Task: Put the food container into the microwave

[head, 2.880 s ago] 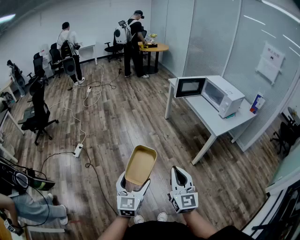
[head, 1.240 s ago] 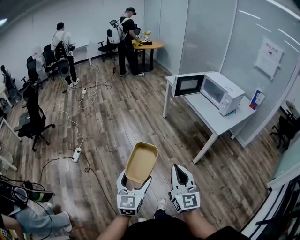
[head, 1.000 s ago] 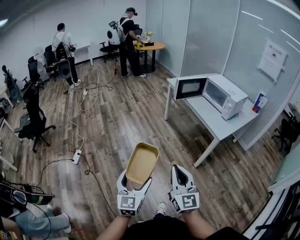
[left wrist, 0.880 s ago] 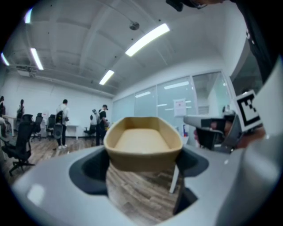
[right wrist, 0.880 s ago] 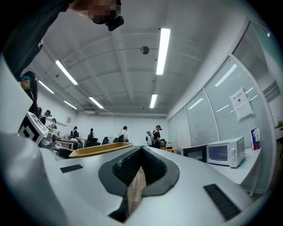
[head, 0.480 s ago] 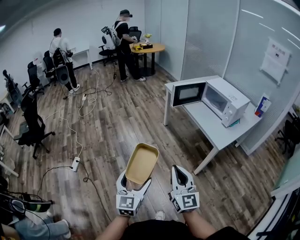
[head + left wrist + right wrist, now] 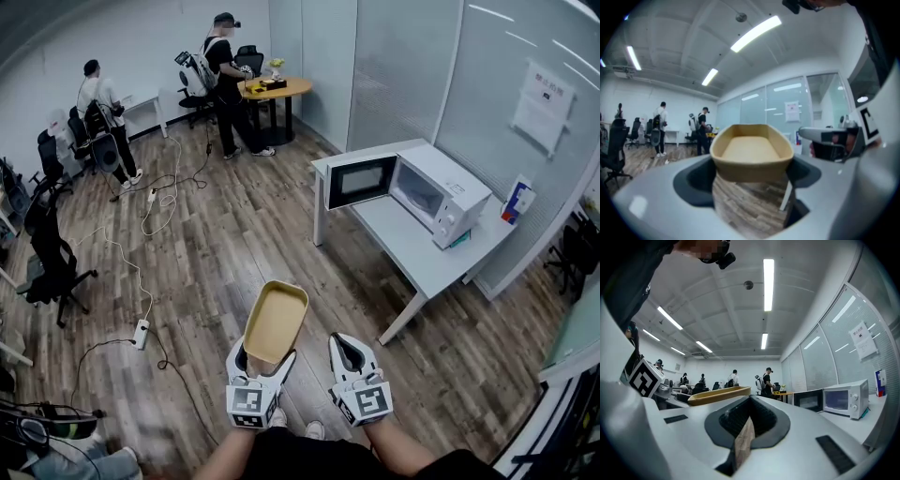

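A tan, empty oblong food container point(image 7: 277, 319) is held out over the wood floor, one end clamped in my left gripper point(image 7: 260, 357), which is shut on it. In the left gripper view the container point(image 7: 751, 149) fills the middle between the jaws. My right gripper point(image 7: 345, 346) hangs beside it, shut with nothing in it; only a thin slit shows between its jaws point(image 7: 746, 422). The white microwave point(image 7: 439, 194) stands on a white table point(image 7: 405, 240) ahead to the right, with its dark door point(image 7: 360, 181) swung open. It also shows at the right of the right gripper view point(image 7: 843, 399).
Cables and a power strip point(image 7: 142, 333) lie on the floor to the left. Office chairs point(image 7: 47, 253) stand along the left side. Two people stand at the far end near a round wooden table point(image 7: 272, 87). Glass partition walls run behind the microwave table.
The microwave table has come nearer and shifted left in the head view as the person walked toward it. Both grippers keep their pose, and the left one still holds the container.
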Available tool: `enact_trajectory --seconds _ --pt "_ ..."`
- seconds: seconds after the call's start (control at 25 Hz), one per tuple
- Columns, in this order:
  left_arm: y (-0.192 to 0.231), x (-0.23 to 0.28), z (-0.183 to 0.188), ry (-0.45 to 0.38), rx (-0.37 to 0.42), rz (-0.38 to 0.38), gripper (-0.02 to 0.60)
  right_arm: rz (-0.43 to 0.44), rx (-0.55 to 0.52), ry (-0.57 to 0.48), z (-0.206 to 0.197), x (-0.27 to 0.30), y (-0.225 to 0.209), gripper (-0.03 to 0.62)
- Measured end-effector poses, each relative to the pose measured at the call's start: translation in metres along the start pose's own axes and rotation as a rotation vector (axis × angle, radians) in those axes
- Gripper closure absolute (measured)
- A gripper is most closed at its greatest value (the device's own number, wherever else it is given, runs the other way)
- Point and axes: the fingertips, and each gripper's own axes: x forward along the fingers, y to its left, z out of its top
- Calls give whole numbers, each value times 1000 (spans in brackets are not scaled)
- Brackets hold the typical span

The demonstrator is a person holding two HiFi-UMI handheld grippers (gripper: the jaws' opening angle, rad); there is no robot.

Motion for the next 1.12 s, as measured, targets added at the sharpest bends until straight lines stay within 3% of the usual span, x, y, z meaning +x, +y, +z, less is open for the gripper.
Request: enact_trajectory --seconds 0.16,0.64,1.12 --pt "8 25 -12 0 1 -31 112 -11 -3 16 -5 19 -11 595" --pt "71 107 17 -41 22 -101 112 -58 17 2 1 122 -33 595" --pt "108 156 15 -45 36 -205 112 -173 27 24 -18 169 -50 595"
